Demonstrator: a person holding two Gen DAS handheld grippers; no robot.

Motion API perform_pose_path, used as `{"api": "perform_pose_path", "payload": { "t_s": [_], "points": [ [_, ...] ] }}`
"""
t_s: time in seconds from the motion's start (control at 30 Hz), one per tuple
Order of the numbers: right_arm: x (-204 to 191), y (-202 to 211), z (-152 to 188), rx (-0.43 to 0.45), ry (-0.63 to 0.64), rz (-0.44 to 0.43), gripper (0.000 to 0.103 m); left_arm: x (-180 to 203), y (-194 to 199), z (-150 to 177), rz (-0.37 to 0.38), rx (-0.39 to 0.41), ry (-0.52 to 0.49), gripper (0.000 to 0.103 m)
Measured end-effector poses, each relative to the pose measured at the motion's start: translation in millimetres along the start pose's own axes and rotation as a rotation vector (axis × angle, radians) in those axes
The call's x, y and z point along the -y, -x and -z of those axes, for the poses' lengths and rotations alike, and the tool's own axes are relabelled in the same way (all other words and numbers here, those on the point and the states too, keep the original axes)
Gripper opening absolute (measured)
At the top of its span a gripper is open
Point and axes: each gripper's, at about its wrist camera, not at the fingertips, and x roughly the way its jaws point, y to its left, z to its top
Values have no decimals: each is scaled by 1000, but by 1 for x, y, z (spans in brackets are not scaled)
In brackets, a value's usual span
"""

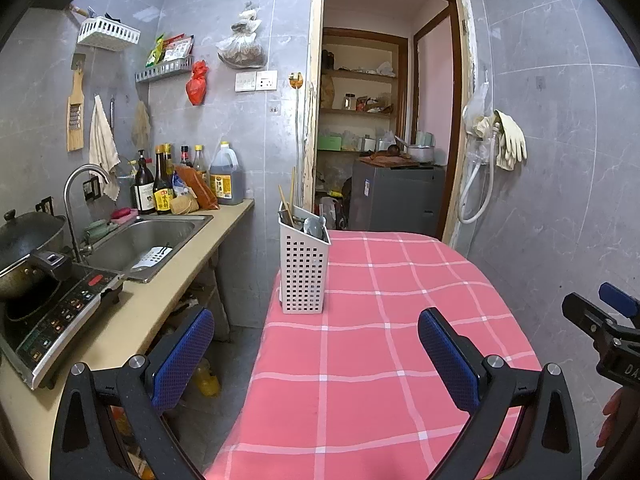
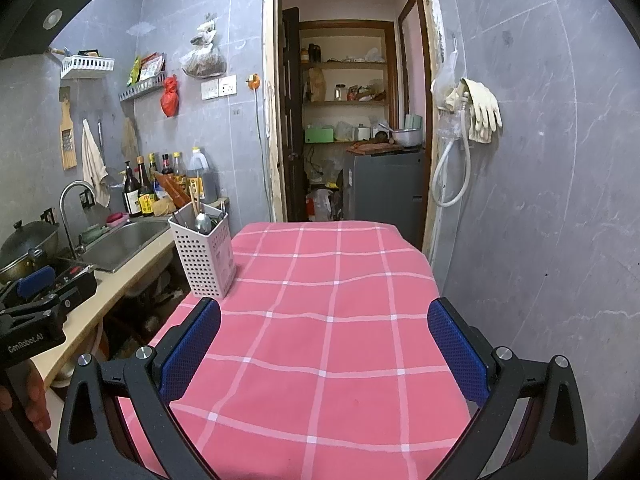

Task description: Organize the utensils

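Two tools, both held with fingers spread wide and gripping nothing.
My left tool (image 1: 316, 354) and right tool (image 2: 324, 346) hover over the pink checked table (image 2: 320, 320); the white utensil holder (image 1: 303, 270) stands upright at its far left edge, utensils inside.

Even, soft indoor light is filling both sharp fisheye views; walls are bowing at the edges, black vignetting is darkening corners.
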Motion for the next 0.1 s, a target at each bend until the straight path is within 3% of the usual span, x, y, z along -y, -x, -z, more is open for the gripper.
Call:
{"api": "perform_pose_path", "payload": {
  "t_s": [0.1],
  "points": [
    [-1,-5,3,-16,-6,3,102,-1,-4,0,-1,-11,-2,103]
  ]
}}
